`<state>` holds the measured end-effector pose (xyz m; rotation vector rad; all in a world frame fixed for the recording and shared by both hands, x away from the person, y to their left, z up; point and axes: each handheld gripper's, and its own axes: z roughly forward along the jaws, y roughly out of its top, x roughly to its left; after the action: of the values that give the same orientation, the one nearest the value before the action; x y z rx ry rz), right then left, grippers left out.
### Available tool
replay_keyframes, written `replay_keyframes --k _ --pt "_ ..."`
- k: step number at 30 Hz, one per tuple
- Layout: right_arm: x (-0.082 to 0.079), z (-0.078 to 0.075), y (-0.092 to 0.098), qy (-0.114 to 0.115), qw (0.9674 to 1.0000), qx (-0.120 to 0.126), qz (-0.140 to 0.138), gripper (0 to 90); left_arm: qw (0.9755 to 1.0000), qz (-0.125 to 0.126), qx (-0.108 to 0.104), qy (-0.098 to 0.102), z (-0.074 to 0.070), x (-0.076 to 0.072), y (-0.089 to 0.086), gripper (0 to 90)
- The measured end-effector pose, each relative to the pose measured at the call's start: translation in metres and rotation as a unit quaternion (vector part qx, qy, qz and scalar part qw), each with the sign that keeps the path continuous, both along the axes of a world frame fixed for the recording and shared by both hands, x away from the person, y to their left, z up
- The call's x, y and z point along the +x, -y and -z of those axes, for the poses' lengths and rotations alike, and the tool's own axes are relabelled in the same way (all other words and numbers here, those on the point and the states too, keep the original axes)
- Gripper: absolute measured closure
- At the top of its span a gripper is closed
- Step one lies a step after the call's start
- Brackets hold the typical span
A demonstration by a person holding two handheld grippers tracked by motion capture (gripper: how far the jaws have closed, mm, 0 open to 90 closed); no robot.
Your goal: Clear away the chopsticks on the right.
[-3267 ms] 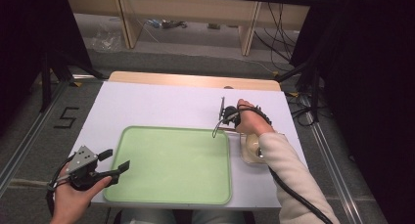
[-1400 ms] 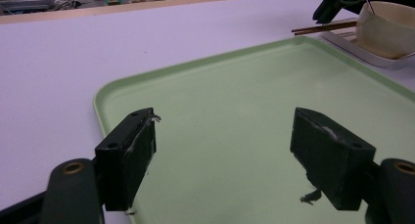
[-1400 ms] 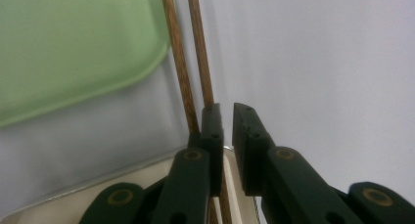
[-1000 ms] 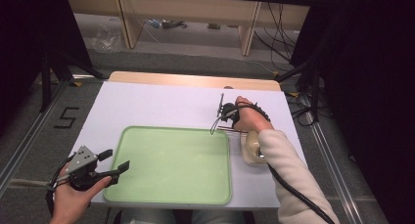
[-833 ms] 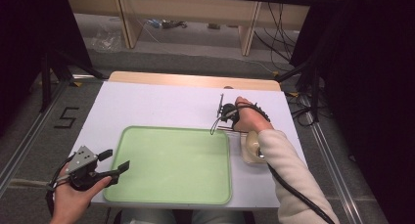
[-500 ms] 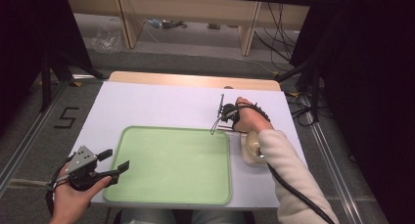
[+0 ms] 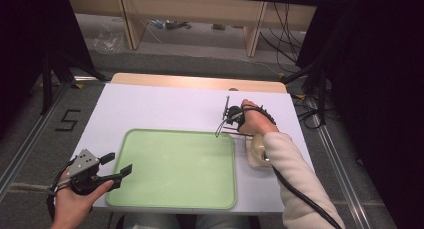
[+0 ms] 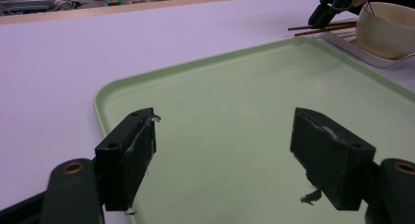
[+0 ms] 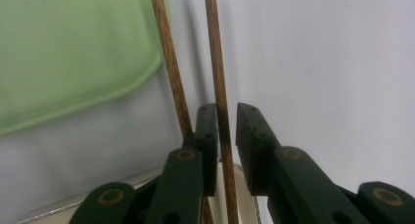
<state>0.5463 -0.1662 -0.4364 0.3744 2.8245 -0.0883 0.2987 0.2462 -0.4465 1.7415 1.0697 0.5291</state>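
Where the right hand covers it from above, the right tool [image 7: 227,120] blurs over the chopsticks [image 7: 231,133] beside the tray [image 7: 177,161]; nothing has shifted. The left tool [image 8: 225,150] gapes. Right tool's jaws, just narrowed, straddle one chopstick [image 9: 219,82], contact unclear.

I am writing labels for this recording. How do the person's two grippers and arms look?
Both grippers have black bodies and two black, block-shaped jaws with brass-coloured rivets at the joints. The left gripper carries a grey three-cornered plate on top. A thick black cable trails from the right gripper along the forearm, which wears a cream-coloured long sleeve. The left forearm is bare.
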Motion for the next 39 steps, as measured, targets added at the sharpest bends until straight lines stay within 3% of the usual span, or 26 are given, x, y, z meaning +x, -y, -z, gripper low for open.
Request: replay_keyframes --k 17,23,31,34,39 --pt "-0.003 0.003 -0.004 0.010 0.9995 -0.012 -0.027 87.3 1.0000 0.000 0.000 0.000 0.000 0.000 0.000 24.8" --pt "-0.004 -0.005 -0.007 0.031 0.9989 -0.005 -0.036 87.4 1.0000 -0.001 0.000 0.000 0.000 0.000 0.000 24.8" --pt "-0.005 -0.023 -0.012 0.057 0.9977 0.032 -0.019 87.4 1.0000 0.000 0.002 0.000 0.000 0.000 0.000 24.8" --pt "-0.004 -0.027 -0.013 0.070 0.9958 0.051 -0.028 87.4 1.0000 0.000 0.001 0.001 0.000 0.000 0.000 24.8" --pt "-0.006 -0.035 -0.018 0.083 0.9929 0.085 -0.015 87.5 1.0000 0.000 0.000 0.001 0.000 0.000 0.000 24.8"
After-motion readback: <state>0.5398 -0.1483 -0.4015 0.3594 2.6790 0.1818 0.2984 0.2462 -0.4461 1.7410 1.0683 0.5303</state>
